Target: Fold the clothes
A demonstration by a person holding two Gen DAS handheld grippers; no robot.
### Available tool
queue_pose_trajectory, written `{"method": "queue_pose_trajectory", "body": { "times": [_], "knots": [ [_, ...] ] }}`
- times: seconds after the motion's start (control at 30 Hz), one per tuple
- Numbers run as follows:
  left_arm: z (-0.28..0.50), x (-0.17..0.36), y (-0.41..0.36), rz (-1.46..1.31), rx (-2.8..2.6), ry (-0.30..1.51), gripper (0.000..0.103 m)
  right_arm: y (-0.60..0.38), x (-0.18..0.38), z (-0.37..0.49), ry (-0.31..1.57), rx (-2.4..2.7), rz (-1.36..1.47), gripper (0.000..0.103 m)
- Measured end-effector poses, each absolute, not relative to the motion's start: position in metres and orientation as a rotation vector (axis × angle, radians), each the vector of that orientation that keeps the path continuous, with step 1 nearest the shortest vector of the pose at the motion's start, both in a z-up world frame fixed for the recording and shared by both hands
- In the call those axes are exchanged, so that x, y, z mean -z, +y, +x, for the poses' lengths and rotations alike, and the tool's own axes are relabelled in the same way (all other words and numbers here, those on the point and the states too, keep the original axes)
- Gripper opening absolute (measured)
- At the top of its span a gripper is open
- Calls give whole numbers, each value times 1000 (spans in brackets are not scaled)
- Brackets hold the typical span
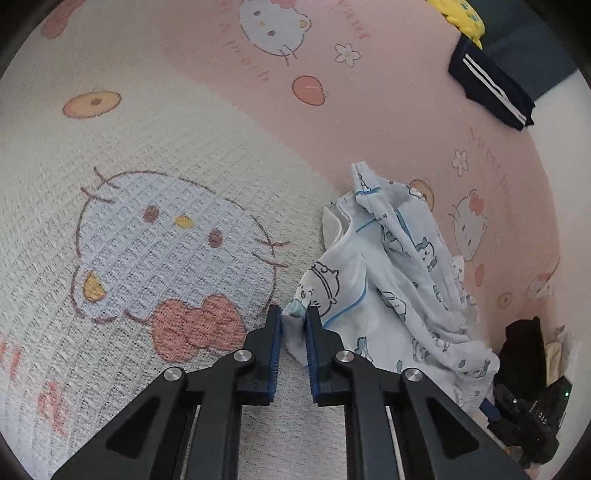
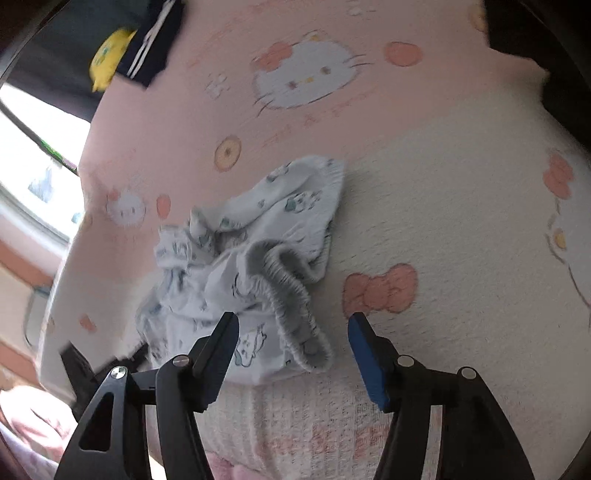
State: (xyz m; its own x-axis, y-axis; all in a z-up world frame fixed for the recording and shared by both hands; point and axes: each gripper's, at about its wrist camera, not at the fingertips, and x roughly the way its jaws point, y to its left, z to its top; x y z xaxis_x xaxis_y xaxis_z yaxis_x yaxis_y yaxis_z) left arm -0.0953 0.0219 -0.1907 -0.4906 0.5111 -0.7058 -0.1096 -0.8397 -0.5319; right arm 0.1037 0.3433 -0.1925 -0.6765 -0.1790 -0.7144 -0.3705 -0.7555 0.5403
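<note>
Left hand-held gripper has its jaws pinched on a corner of the pale printed garment, which lies crumpled in a heap on the cat-print blanket. Right hand-held gripper hangs wide apart, nothing in it, just over the bunched elastic waistband. No flat panels, no clean creases here, so this piece is not folded as it lies. Far off, a dark striped garment sits compact near the blanket's edge, looking folded, beside something yellow.
</note>
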Motion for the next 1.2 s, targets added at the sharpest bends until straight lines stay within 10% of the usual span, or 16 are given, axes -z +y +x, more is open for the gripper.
{"method": "queue_pose_trajectory", "body": {
  "times": [0.13,0.3,0.57,1.2],
  "knots": [
    [-91,187,24,-1324,-2363,-557,10,324,193,89,824,-2604,-1295,59],
    [-79,175,30,-1279,-2442,-416,4,303,185,79,531,-2610,-1329,10],
    [-71,150,46,-1192,-2527,-260,4,275,171,69,159,-2573,-1342,8],
    [-54,179,43,-1332,-2505,-92,4,280,199,105,311,-2439,-1531,8]
  ]
}}
